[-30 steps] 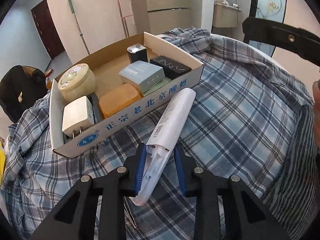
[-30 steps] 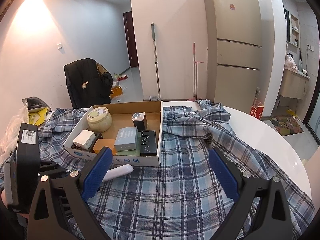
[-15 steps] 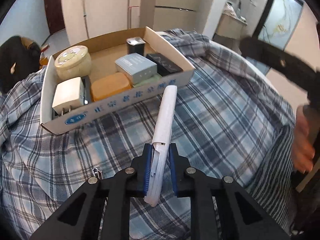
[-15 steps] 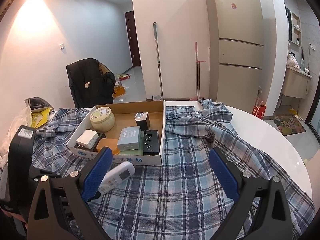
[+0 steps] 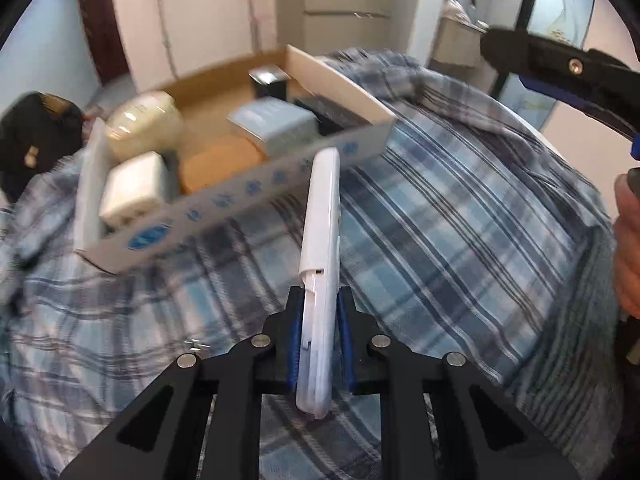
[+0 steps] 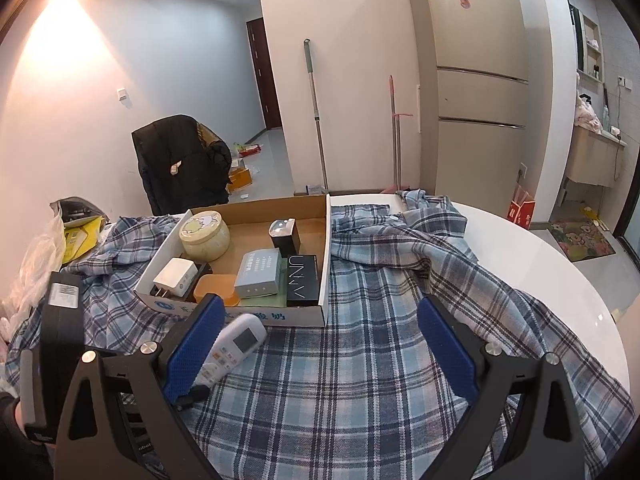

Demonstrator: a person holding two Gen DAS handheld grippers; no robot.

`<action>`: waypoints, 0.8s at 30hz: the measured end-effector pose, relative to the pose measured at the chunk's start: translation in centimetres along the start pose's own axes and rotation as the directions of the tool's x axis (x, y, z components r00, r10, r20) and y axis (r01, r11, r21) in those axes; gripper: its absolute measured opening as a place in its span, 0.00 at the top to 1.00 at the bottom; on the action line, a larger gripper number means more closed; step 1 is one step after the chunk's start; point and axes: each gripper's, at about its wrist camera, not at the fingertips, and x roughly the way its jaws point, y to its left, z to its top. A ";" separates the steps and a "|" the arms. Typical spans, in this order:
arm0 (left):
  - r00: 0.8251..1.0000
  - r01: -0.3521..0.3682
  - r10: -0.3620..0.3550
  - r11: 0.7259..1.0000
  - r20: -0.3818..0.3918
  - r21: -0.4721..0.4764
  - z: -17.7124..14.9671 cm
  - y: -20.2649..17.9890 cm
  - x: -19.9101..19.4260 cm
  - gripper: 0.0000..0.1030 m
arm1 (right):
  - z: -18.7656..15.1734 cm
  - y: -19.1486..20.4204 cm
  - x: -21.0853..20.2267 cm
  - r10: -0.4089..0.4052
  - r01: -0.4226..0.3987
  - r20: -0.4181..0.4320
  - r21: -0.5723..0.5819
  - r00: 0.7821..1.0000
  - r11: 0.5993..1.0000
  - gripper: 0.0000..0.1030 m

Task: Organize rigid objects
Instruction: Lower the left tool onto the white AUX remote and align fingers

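While remote [image 5: 322, 232] is clamped edge-on in left gripper [image 5: 319, 344], held above cloth [image 5: 460, 240] near box [image 5: 240, 204] front wall, right gripper [image 6: 320, 344] is held wide open, empty.

A round white table [image 6: 560, 280] carries a rumpled blue plaid cloth [image 6: 360, 360]; on the cloth sits an open cardboard box [image 6: 326, 264].

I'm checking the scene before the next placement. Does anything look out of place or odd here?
Only the white remote is outside the cardboard box. The left gripper clamps it edge-on by its rear end, above the plaid cloth. The cloth lies rumpled rather than flat. The right gripper is open and empty.
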 end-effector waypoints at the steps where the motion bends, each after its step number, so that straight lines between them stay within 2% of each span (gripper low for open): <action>1: 0.999 -0.008 0.008 1.000 0.035 0.014 -0.1 -0.3 -0.7 0.83 | 0.0 0.0 0.0 0.000 0.000 -0.002 0.001 1.000 1.000 0.06; 4: 0.980 -0.042 0.030 0.998 0.197 0.054 -0.2 -1.3 -4.3 0.83 | 0.0 0.0 0.1 0.000 0.000 -0.007 0.002 1.000 1.000 0.06; 7: 0.973 -0.012 0.004 0.999 0.231 0.034 0.3 -1.1 -6.2 0.84 | -0.1 0.0 0.2 -0.003 0.003 -0.009 -0.002 1.000 1.000 0.06; 9: 0.969 -0.015 0.010 1.000 0.247 0.019 0.6 -0.7 -6.8 0.84 | -0.1 0.0 0.2 -0.006 0.006 -0.011 -0.005 1.000 1.000 0.06; 13: 0.976 0.000 0.001 1.000 0.216 -0.008 0.6 -0.1 -6.3 0.87 | -0.2 -0.1 0.3 -0.006 0.006 -0.015 -0.001 1.000 1.000 0.06; 15: 0.983 0.023 -0.018 0.999 0.185 -0.023 0.3 0.2 -5.3 1.00 | -0.2 -0.1 0.6 -0.002 0.002 -0.027 -0.006 1.000 1.000 0.06; 21: 0.991 0.071 -0.065 0.996 0.120 -0.047 -0.4 0.9 -3.6 1.00 | -0.7 0.9 1.5 0.018 -0.022 -0.080 -0.047 0.997 0.999 0.06; 24: 0.991 0.063 -0.056 0.997 0.118 -0.054 -0.6 1.2 -3.6 1.00 | -1.0 1.4 1.7 0.016 -0.022 -0.091 -0.070 0.996 0.997 0.07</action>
